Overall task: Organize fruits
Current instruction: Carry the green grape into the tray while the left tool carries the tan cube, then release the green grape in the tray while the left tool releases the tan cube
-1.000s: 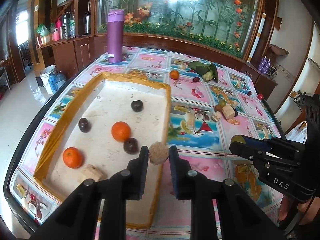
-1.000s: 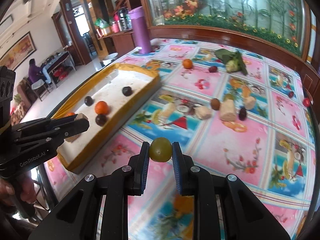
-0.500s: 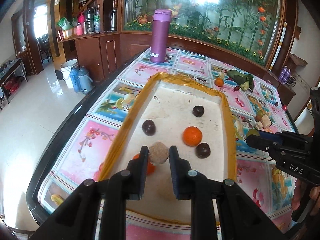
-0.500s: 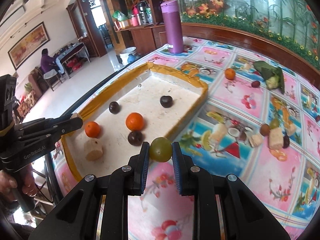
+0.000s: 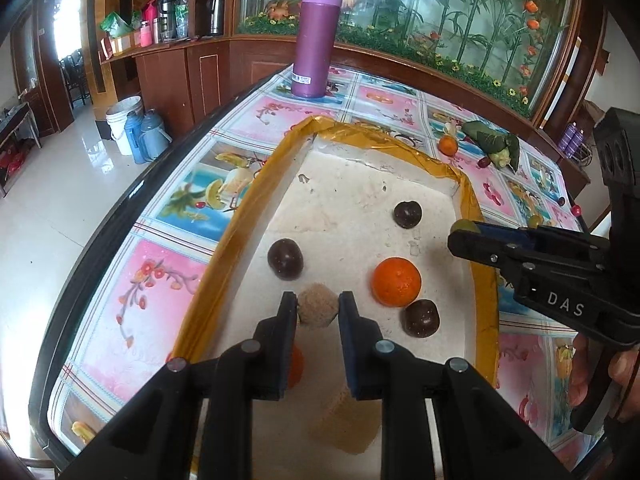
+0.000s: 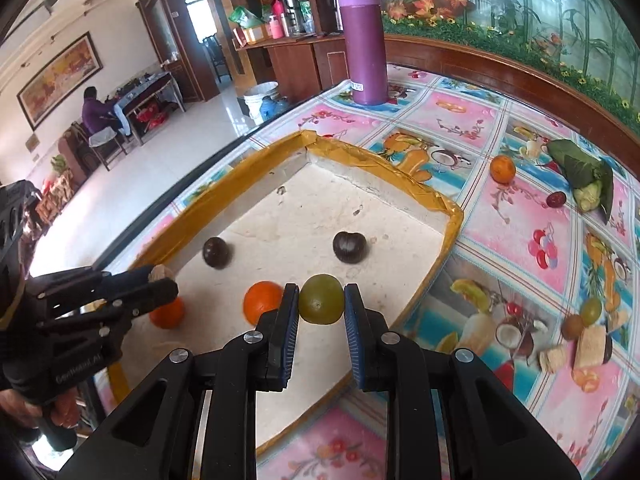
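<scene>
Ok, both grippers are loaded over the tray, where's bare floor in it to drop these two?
The far end of the tray is bare, from its back wall to the dark fruits. The strip between those two is also free. The near end is crowded: oranges and another dark fruit sit close under the left gripper and right gripper.

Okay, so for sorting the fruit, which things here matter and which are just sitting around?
Part of the job:
- white tray
- brown fruit in the left gripper
- green fruit in the right gripper
- oranges and dark fruits in the tray
- loose orange on the table

Just lying about:
- purple flask
- white bucket
</scene>
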A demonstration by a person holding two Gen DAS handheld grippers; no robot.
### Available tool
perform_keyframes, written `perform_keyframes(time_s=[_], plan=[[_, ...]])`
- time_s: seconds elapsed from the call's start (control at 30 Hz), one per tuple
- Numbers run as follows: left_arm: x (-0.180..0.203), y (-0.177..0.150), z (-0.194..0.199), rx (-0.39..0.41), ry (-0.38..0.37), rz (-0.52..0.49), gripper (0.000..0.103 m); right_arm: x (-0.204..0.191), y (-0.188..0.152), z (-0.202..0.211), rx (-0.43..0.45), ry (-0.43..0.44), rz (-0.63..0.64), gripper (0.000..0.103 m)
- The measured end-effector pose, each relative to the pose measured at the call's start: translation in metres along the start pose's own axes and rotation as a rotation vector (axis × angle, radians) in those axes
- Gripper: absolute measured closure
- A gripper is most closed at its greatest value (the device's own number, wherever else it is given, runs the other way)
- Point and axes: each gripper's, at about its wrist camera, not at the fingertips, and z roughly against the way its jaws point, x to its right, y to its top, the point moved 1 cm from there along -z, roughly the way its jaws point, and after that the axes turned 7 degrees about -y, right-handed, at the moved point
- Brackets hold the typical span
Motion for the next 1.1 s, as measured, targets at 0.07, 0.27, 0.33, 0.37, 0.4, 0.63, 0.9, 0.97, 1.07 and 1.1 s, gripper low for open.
perform_keyframes(time_s=[0.07,0.27,0.33,0.37,0.4,0.63,0.9,0.97,1.07,1.1], plan=[[0.000,0.000,-0.006,-0.012,-0.003,0.001,0.079,0.001,0.001,-0.008,-0.014,-0.004,0.001,0.081],[-0.002,0.002,-0.019,-0.040,-0.002,0.007,0.079,0.002,0.005,-0.028,-0.038,-0.013,0.028,0.081],[-0.005,0.003,-0.024,-0.049,0.001,0.016,0.079,0.002,0.006,-0.033,-0.043,-0.015,0.038,0.081],[-0.006,0.004,-0.026,-0.052,-0.001,0.020,0.079,0.002,0.006,-0.035,-0.044,-0.016,0.041,0.081],[-0.007,0.004,-0.027,-0.054,0.001,0.022,0.079,0.002,0.007,-0.037,-0.041,-0.015,0.045,0.081],[-0.007,0.006,-0.034,-0.071,0.017,0.023,0.079,-0.001,0.008,-0.045,-0.041,-0.033,0.092,0.081],[-0.005,0.006,-0.036,-0.099,0.032,0.014,0.074,-0.009,0.003,-0.045,-0.033,-0.076,0.149,0.081],[-0.005,0.006,-0.036,-0.100,0.031,0.015,0.070,-0.010,0.002,-0.045,-0.033,-0.081,0.162,0.080],[-0.005,0.005,-0.033,-0.092,0.037,0.018,0.068,-0.012,0.002,-0.045,-0.039,-0.097,0.185,0.080],[-0.006,0.004,-0.031,-0.088,0.038,0.020,0.068,-0.013,0.001,-0.044,-0.038,-0.100,0.190,0.080]])
